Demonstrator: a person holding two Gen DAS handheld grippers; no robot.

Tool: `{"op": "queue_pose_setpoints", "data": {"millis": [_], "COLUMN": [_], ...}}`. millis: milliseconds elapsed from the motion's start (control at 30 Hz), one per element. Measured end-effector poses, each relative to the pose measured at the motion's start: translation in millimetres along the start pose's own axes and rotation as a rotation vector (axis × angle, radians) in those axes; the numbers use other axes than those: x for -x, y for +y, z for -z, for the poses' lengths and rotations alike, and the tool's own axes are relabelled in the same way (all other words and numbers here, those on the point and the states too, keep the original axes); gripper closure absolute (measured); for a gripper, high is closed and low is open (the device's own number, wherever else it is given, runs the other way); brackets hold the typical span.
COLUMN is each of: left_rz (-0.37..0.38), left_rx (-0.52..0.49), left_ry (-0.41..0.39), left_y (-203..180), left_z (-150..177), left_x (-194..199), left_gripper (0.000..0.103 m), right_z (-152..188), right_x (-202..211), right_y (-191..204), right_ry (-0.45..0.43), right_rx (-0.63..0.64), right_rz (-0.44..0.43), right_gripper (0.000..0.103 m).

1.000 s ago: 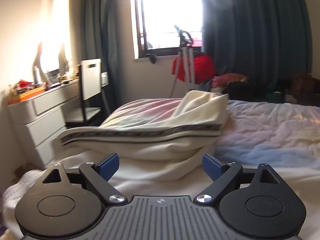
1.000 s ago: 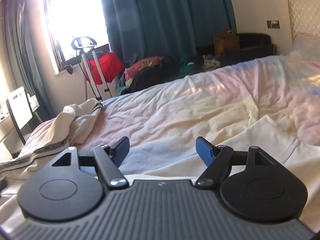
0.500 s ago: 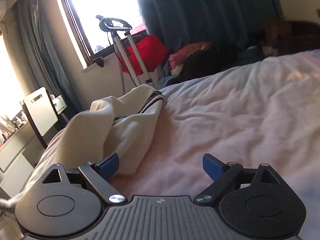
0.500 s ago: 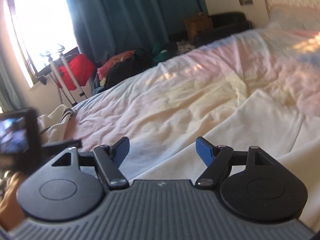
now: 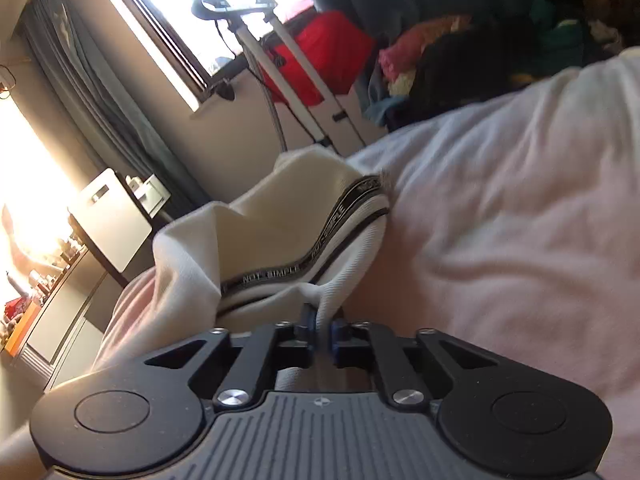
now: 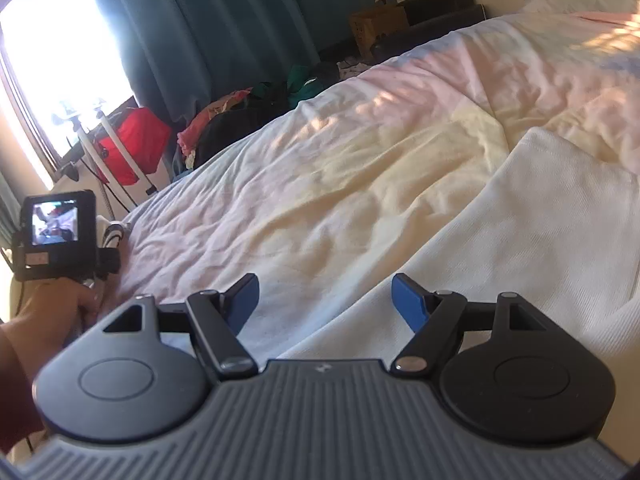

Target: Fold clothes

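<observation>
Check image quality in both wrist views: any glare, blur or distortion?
Left wrist view: window blown out, glare at the left edge, slight motion blur, tilted horizon, fisheye bending. Right wrist view: window overexposed, dappled sun patches on the bed, sharper overall, edges curved.
</observation>
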State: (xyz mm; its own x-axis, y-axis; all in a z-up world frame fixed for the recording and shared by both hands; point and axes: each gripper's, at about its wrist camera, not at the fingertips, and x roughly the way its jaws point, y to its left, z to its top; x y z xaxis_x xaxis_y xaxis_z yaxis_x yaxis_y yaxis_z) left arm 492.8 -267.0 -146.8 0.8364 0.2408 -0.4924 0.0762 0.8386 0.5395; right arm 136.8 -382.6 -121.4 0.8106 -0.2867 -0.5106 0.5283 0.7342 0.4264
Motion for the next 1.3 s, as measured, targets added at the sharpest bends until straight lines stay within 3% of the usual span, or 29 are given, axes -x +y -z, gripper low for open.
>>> {"op": "queue_pose_setpoints", "data": {"millis": [67,167,300,500,633,733,767,833,900,1033,1200,1300], "left_rz": [0.016,0.106,0.288,0.621,0.729,0.750,0.748,0.723,0.691,0.667,0.583,0.517], "left_rx": [0.005,0.096,0.198,0.262,0.247,0.255,0.244,0.217,0.203,0.272,0.377,0.433], "left_ry": [-0.022,-0.059,-0.141,-0.309,-0.320,-0.300,-0.310,-0.335,-0.340,-0.252,-0.109,-0.070], "left_y": [8,30,56,72,56,48,48,51,63,111,193,230], "left_z": [-7,-26,-58,-92,-96,-83,-76,-60,-36,32,142,204], "left_x": [16,48,109,202,220,218,220,222,224,234,245,258], "left_gripper": [0.100,0.100,0.100,0.100,0.091,0.076,0.059,0.038,0.037,0.031,0.030,0.030], "right_z": [0,-2,-5,-11,-11,-9,-8,-7,-6,-6,-3,-1], "right_x": [3,10,20,30,29,29,29,29,28,26,26,30], "right_y": [0,0,-2,-8,-8,-6,-5,-3,-2,-2,2,7], "right_ry": [-0.009,-0.024,-0.050,-0.086,-0.094,-0.095,-0.094,-0.094,-0.091,-0.076,-0.046,-0.033], "right_rx": [0.002,0.006,0.008,-0.007,0.001,0.016,0.021,0.030,0.032,0.020,0.032,0.042], "right_rz": [0.000,-0.001,0.009,0.037,0.047,0.041,0.036,0.029,0.020,-0.003,-0.046,-0.092], "right_gripper": [0.028,0.028,0.028,0.028,0.027,0.027,0.027,0.028,0.028,0.027,0.027,0.027]}}
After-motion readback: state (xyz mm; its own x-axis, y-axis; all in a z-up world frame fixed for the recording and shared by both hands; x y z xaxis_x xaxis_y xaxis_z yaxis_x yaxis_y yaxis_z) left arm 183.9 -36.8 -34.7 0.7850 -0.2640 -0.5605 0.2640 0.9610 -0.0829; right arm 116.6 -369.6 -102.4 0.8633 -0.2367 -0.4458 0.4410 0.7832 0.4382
